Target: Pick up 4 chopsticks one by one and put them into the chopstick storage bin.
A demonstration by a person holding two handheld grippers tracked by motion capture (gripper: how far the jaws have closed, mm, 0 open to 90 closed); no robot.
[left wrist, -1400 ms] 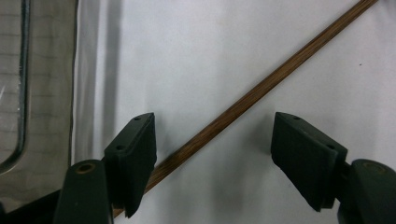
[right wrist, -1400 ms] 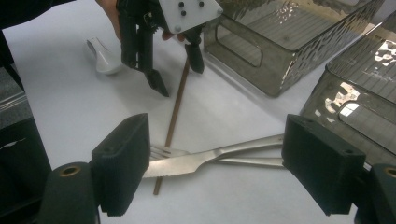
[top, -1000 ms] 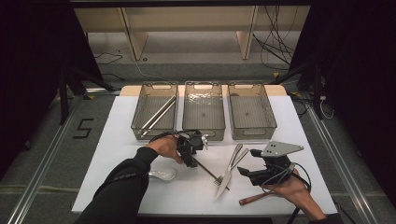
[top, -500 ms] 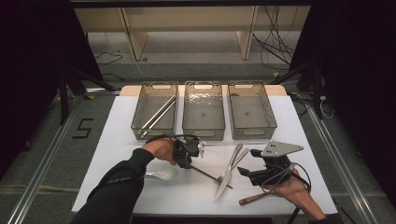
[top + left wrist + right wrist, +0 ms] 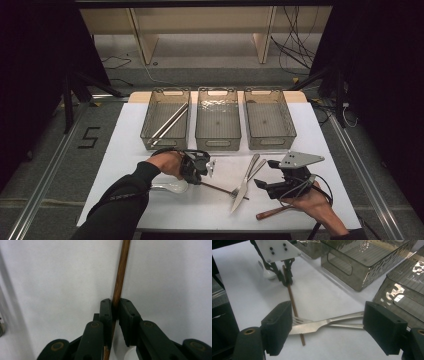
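**Left gripper pinches a wooden chopstick on the white table**

The left gripper (image 5: pixel 115 308) has just been closing, and its two black jaws now press from both sides on a thin, brown wooden chopstick (image 5: pixel 121 272), gripping it near one end. The chopstick lies flat on the table; its far end runs under a steel table knife (image 5: pixel 242 186) and a steel fork (image 5: pixel 250 170) that cross each other. Just behind the gripper lies a white ceramic spoon (image 5: pixel 170 187).

The right gripper (image 5: pixel 334 327) rests near the table's right front with its jaws wide apart and nothing between its pads; a brown-handled utensil (image 5: pixel 272 212) lies beneath it.

The white table (image 5: pixel 125 145) stands on a grey floor, with wooden shelving behind. At its far edge sit three smoky transparent plastic bins (image 5: pixel 218 143) side by side; the left one holds metal chopsticks (image 5: pixel 169 122).
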